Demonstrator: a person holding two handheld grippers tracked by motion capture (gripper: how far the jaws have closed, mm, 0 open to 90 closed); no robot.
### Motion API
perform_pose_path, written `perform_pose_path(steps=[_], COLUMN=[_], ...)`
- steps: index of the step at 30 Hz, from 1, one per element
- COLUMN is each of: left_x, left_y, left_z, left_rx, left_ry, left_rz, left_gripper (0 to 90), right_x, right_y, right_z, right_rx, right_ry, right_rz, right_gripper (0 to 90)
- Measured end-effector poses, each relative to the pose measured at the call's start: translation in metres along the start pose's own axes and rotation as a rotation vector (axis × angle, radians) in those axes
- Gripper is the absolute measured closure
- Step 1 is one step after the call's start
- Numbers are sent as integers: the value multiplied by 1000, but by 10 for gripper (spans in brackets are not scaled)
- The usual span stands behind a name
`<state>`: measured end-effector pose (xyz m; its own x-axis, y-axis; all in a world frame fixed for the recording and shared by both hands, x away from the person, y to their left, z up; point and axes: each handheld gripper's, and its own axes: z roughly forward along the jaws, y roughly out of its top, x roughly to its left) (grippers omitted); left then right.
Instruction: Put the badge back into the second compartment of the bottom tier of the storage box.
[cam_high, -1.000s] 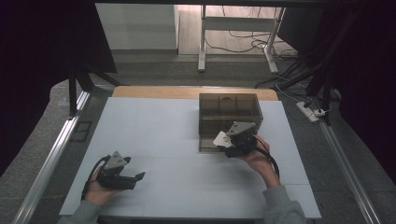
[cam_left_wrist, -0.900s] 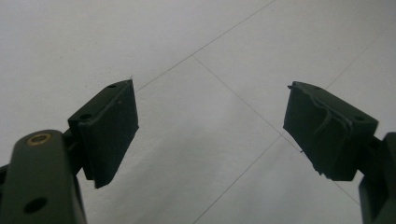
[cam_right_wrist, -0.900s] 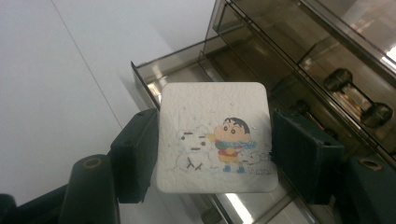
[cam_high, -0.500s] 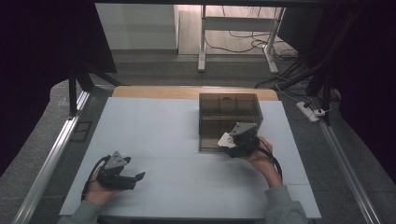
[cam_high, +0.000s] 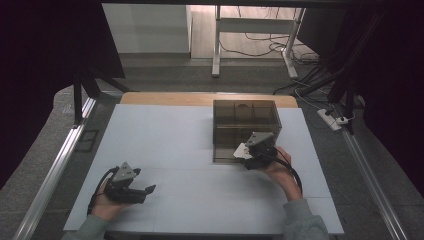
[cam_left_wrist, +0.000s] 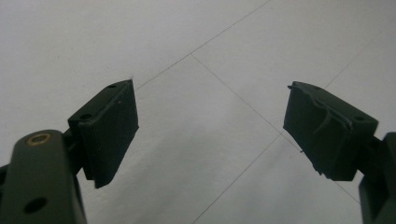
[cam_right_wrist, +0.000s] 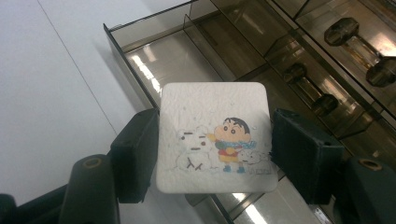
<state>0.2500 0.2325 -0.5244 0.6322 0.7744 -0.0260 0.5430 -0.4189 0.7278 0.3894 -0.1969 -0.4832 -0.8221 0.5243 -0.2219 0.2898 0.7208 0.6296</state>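
A white square coaster (cam_right_wrist: 214, 137) with rounded corners is pinched by its two side edges in the right gripper (cam_right_wrist: 215, 154), the jaws pressed against it from left and right. The coaster is held just over the near wall of the smoky plastic box (cam_high: 245, 127), at the box's front edge. Being square, it has no clear long axis; its printed face is turned up toward the gripper's camera, with the top of the cartoon pointing away toward the box. In the right gripper view the print is made out: a dark-haired child in a scarf beside a snowman, and the box's dividers and inner compartments are seen behind it. In the high view the coaster (cam_high: 242, 150) is seen as a small pale patch, slightly tilted, at the box's near side. The left gripper (cam_high: 131, 187) is held low over the white table (cam_high: 165, 140), well to the left of the box and nearer the person; its jaws are spread wide with nothing between them.
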Motion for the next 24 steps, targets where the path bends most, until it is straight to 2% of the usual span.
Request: perform_pose_path(steps=[18, 24], left_x=[0, 0], left_y=[0, 0], left_z=[0, 0], left_rx=[-2, -1], left_ry=[-4, -4], left_rz=[0, 0], left_gripper=[176, 175], right_x=[-7, -7], right_y=[-4, -6], right_z=[4, 4], right_rx=[11, 17], right_ry=[-17, -3], right_rz=[25, 38], right_gripper=[336, 336])
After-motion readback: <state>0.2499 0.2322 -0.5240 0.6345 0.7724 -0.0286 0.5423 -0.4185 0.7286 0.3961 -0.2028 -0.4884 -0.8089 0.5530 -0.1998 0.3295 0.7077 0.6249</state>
